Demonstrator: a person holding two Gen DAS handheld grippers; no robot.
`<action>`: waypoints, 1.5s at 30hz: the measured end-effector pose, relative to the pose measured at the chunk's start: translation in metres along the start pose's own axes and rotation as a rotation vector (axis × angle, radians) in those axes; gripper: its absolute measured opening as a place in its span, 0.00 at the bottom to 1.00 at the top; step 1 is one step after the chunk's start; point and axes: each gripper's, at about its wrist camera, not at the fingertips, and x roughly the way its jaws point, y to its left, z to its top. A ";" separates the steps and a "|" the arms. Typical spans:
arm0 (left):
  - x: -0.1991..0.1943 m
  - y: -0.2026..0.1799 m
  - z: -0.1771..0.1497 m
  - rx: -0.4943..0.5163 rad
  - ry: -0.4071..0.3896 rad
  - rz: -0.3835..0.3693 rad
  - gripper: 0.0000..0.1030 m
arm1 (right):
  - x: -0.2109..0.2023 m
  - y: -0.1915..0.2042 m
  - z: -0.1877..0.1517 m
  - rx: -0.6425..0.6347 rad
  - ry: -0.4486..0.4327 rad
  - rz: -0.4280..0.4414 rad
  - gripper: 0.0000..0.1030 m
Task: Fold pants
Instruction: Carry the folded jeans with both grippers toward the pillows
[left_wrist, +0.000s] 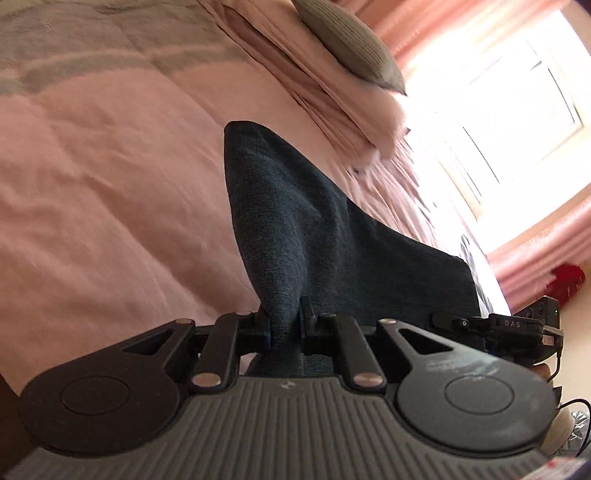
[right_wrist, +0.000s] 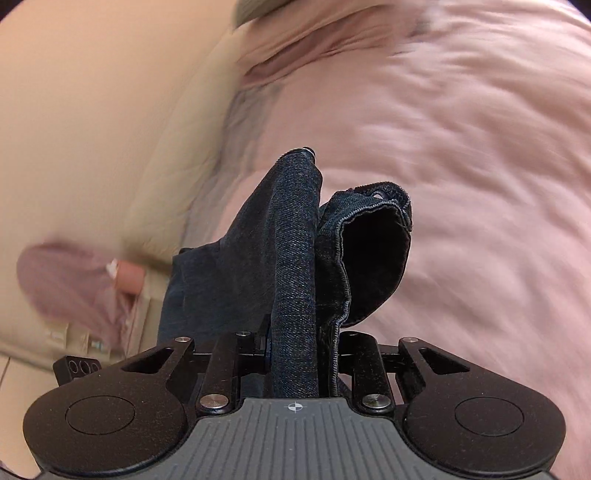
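The pants (left_wrist: 295, 221) are dark blue denim, lifted off the pink bed cover (left_wrist: 110, 166). In the left wrist view my left gripper (left_wrist: 286, 328) is shut on a bunched fold of them, and the cloth stretches away to the right. In the right wrist view my right gripper (right_wrist: 299, 347) is shut on a thick rolled edge of the pants (right_wrist: 288, 240). Beside that edge a stitched hem gapes open (right_wrist: 373, 258), and a metal button (right_wrist: 308, 150) shows at the top of the fold. The cloth hides both grippers' pads.
Pink pillows (left_wrist: 332, 110) and a grey cushion (left_wrist: 351, 44) lie at the head of the bed. A bright window (left_wrist: 498, 129), pink curtains (left_wrist: 546, 251) and something red (left_wrist: 567, 280) are to the right. A beige surface (right_wrist: 92, 110) borders the bed cover (right_wrist: 461, 147).
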 end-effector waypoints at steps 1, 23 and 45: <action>-0.002 0.015 0.017 -0.017 -0.026 0.012 0.09 | 0.029 0.014 0.019 -0.024 0.022 0.009 0.19; 0.130 0.311 0.436 -0.194 -0.230 0.119 0.09 | 0.551 0.189 0.371 -0.269 0.190 -0.030 0.19; 0.180 0.322 0.513 0.186 -0.310 0.452 0.11 | 0.620 0.215 0.375 -0.772 -0.283 -0.467 0.34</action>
